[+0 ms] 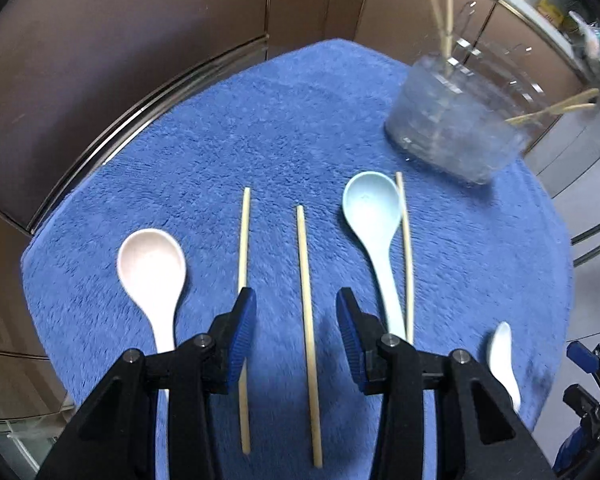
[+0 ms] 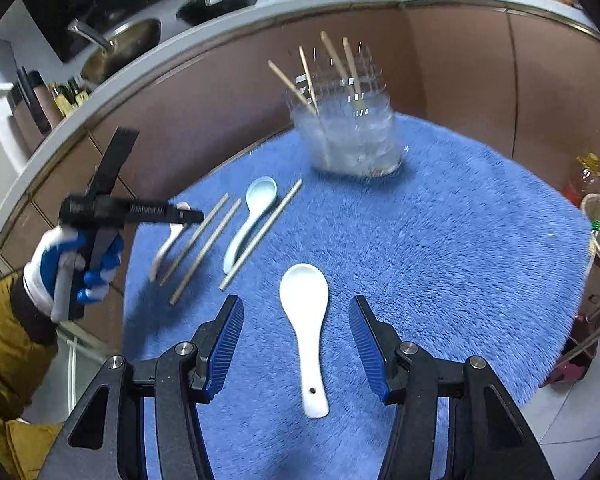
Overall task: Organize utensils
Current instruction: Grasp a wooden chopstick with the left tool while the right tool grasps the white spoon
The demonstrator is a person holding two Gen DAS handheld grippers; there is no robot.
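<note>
Blue fluffy towel (image 1: pixel 284 128) over the table, and both my grippers hang spread and empty: left gripper (image 1: pixel 296 336) straddling a bamboo chopstick (image 1: pixel 308 320), right gripper (image 2: pixel 296 344) around the white ceramic spoon (image 2: pixel 306 320). That spoon looks slick and breakable, so I'd pinch its handle. Clear holder (image 2: pixel 352 136) is motion-blurred; compartments unreadable.

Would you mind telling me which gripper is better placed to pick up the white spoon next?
Right. The right gripper is open with the white spoon lying between its fingers. The left gripper is open around a chopstick, with that spoon off to its right.
</note>
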